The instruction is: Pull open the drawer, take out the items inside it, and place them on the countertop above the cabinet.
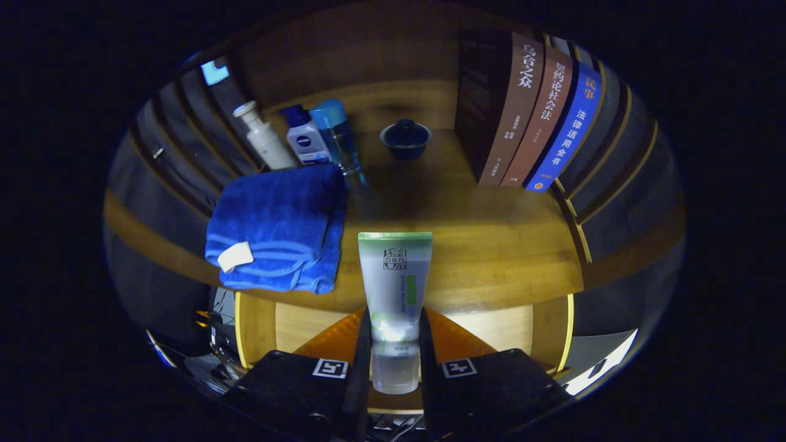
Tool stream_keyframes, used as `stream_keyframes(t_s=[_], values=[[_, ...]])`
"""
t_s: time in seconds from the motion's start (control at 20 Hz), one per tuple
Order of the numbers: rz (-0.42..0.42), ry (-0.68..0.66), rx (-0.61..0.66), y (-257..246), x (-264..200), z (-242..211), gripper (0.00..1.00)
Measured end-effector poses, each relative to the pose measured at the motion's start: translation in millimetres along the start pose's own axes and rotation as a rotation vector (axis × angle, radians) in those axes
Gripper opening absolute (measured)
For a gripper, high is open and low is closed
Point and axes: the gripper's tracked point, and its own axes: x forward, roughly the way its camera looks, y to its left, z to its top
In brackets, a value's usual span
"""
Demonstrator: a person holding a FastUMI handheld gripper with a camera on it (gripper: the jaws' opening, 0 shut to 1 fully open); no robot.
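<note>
- Gripper has both fingers clamped on the lower part of a white tube with a green band, one finger pressing each side; the tube stands upright between them, its flat green-edged end up.
- Tube's cap end sits low between the fingers, and its upper half rises in front of the wooden countertop; whether it touches the countertop's front edge cannot be told.
- Below the countertop edge, behind the fingers, the open drawer shows a pale wooden floor and yellow-edged side walls.
- Just left of the tube, a folded blue towel lies on the countertop, a white tag at its near corner, its front fold hanging slightly past the edge.
- Beyond the towel stand three bottles close together: a white pump bottle, a small white bottle with a dark blue cap, and a clear blue bottle.
- Farther back, near the middle of the countertop, sits a small dark lidded cup.
- To the right, a row of books stands upright, spines facing forward, against a slatted side wall.
</note>
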Motion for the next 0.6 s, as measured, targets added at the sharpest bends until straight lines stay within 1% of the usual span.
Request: stream_keyframes(t_s=[0.15, 0.4, 0.6], values=[[-0.033, 0.015, -0.007, -9.8, 25.6, 18.4, 0.40], [-0.044, 0.044, -0.012, -15.7, 56.5, 34.0, 0.40], [-0.049, 0.076, -0.016, -17.2, 71.9, 31.2, 0.42]])
